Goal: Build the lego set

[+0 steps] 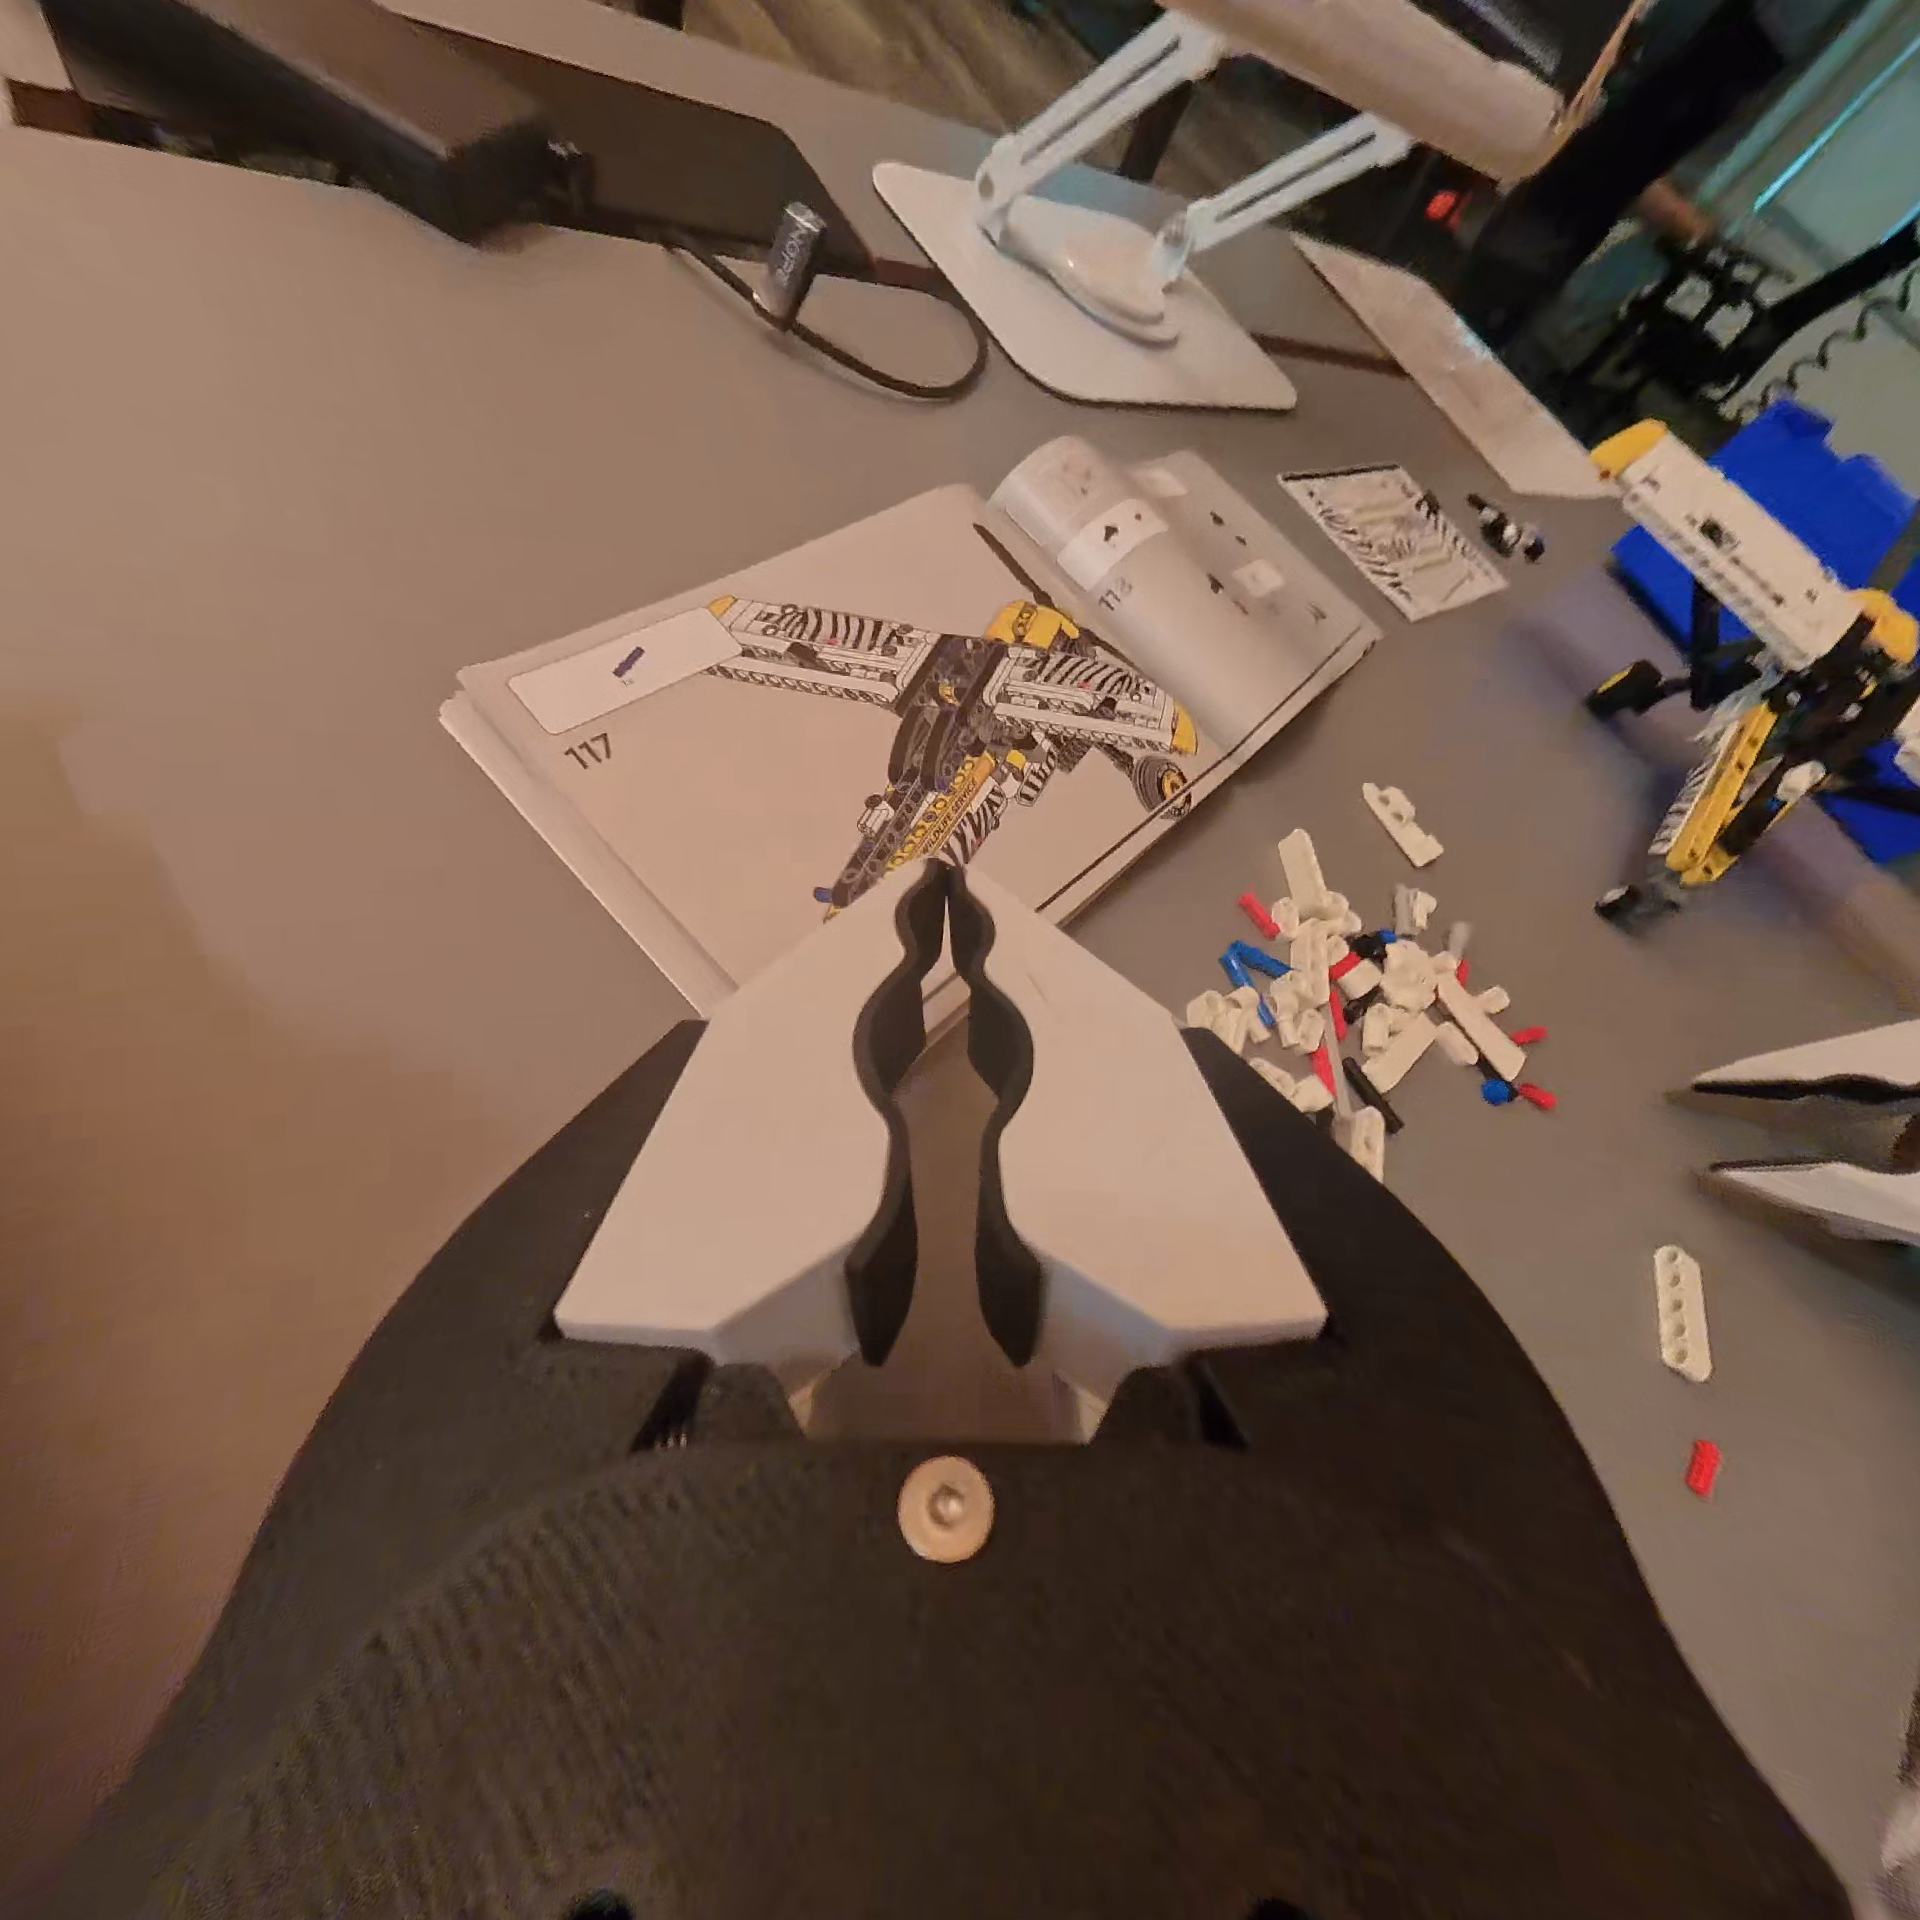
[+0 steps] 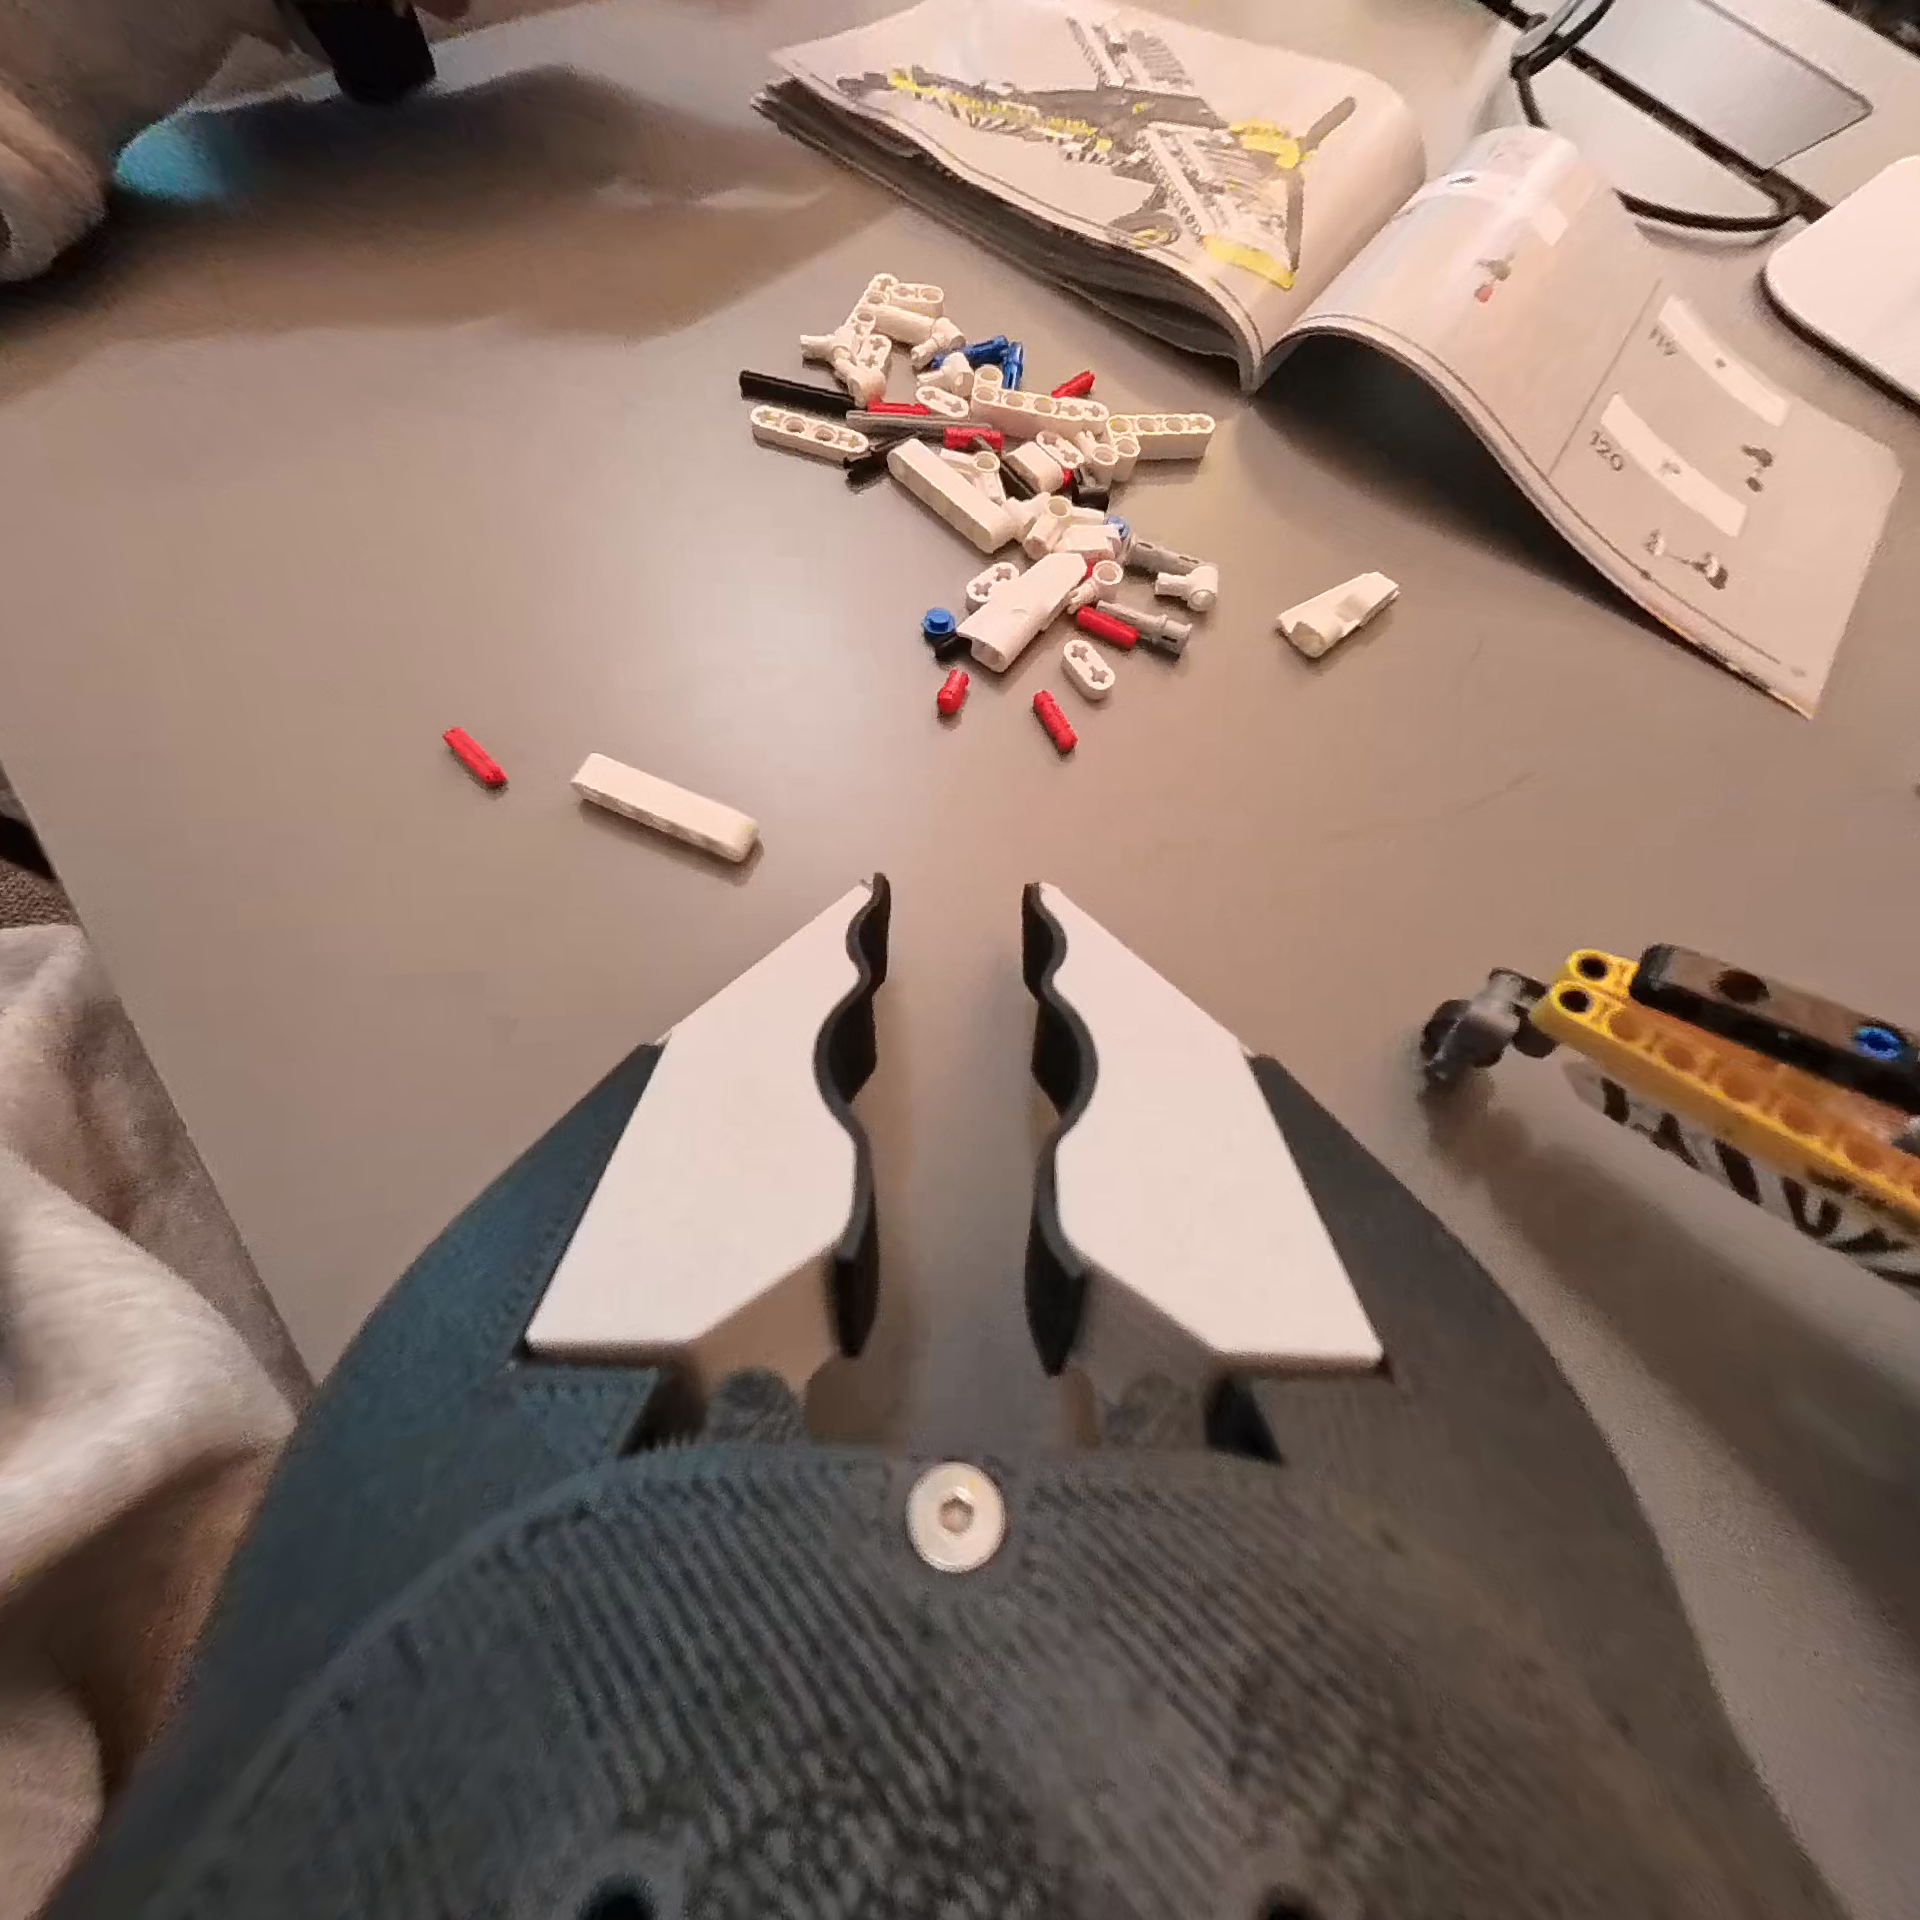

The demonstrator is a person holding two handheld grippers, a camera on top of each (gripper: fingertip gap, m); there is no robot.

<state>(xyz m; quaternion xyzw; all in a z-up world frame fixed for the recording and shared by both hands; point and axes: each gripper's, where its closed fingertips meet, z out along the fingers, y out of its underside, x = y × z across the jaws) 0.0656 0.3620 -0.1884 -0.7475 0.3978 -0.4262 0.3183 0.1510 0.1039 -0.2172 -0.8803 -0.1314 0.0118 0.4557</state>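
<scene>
Your left claw (image 1: 948, 883) was pressed together and held nothing, hovering over the near edge of the open booklet (image 1: 831, 727); your right claw (image 2: 956, 899) was spread and empty above bare table (image 2: 312, 520). The loose pieces (image 2: 997, 488) sat in a pile far ahead of the right claw, with a white beam (image 2: 665, 821) and a red pin (image 2: 474, 756) lying apart, nearer and to the left. I judged you were between picks: go for the isolated beam first, come down square across its narrow sides, and don't rake the pile. The left view showed the half-built plane (image 1: 1756, 665) standing at far right against a blue bin (image 1: 1829, 499), plus a sticker sheet (image 1: 1392, 540); the right view caught only its yellow tail end (image 2: 1704, 1070) at right.
</scene>
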